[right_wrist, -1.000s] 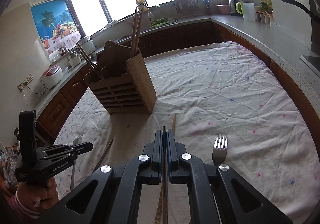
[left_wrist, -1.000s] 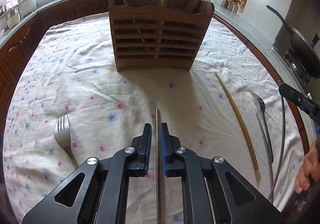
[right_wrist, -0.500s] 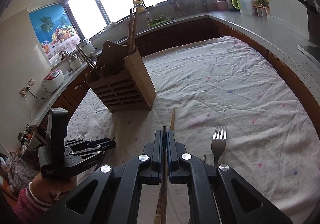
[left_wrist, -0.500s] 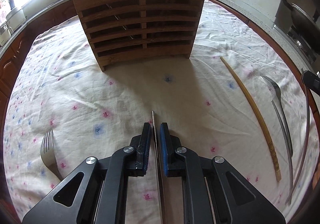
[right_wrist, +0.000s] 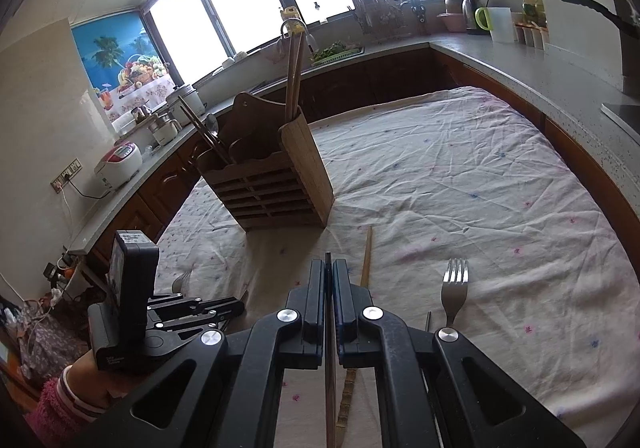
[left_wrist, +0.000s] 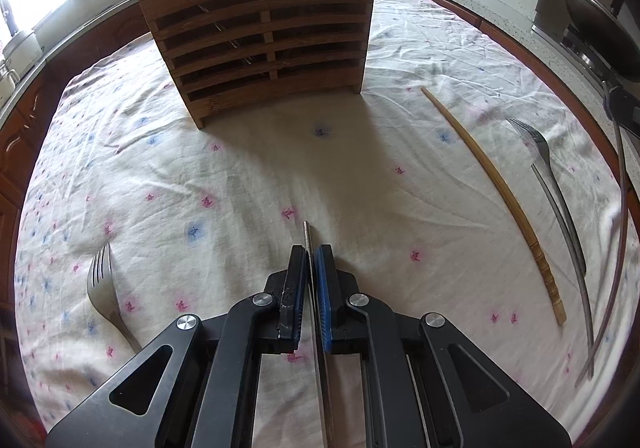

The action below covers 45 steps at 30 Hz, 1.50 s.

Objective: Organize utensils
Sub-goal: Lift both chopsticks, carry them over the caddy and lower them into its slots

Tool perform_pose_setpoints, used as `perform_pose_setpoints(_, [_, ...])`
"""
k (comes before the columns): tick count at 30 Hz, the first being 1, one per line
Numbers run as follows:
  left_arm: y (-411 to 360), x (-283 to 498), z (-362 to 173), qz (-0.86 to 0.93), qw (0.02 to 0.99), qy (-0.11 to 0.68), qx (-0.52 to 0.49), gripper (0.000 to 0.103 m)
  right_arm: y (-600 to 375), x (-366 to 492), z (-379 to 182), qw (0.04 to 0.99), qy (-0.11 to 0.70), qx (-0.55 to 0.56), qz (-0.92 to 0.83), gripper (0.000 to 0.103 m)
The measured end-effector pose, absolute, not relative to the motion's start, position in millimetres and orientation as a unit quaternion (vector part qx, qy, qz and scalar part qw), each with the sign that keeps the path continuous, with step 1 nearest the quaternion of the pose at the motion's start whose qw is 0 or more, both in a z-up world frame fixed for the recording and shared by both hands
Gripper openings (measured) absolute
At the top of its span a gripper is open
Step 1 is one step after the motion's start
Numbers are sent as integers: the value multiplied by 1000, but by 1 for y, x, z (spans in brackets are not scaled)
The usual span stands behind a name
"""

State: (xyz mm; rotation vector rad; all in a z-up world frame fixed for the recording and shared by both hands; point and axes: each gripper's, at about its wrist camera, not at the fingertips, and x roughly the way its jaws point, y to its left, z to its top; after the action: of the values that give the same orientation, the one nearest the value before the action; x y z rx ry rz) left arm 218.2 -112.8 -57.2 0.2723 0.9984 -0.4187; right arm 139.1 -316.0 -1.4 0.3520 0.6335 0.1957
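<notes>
A slatted wooden utensil holder stands at the back of the clothed table, with several chopsticks upright in it; it also shows in the right wrist view. My left gripper is shut on a thin metal chopstick, held above the cloth in front of the holder. My right gripper is shut on a dark chopstick, above the table to the holder's right. A bamboo chopstick and a fork lie on the cloth at the right. Another fork lies at the left.
The table has a white floral cloth. A counter with jars and a mug runs along the back. A pan sits on the stove at the right. A rice cooker stands on the left counter.
My left gripper has moved forward toward the holder with the metal chopstick in it. My right gripper stays shut on its chopstick and has shifted only slightly.
</notes>
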Motion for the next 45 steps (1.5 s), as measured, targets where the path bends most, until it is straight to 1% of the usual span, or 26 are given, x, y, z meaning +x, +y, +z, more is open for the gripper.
perform_pose_setpoints(3, [-108,214,-57,-201,851,473,114,4,-316,136,-1,931,308,172,94,4])
perform_pose_setpoints(7, [-94,202,-46,-207,859,463,69,4,-318,131,3,933,304,170,91,4])
perform_pose_setpoints(13, [-66,175,1,-230,883,410,3,4,-318,121,18,939,285,169,94,4])
perform_pose_setpoints(18, [-41,156,42,-243,898,363,-46,4,-312,112,42,948,255,161,102,4])
perform_pose_setpoints(23, [-19,145,71,-247,909,326,-81,4,-305,109,66,956,227,150,113,4])
perform_pose_setpoints(29, [-8,140,93,-240,920,296,-90,4,-299,112,84,960,205,145,122,4])
perform_pose_setpoints(45, [0,157,119,-221,934,261,-101,4,-298,131,95,962,197,142,127,4])
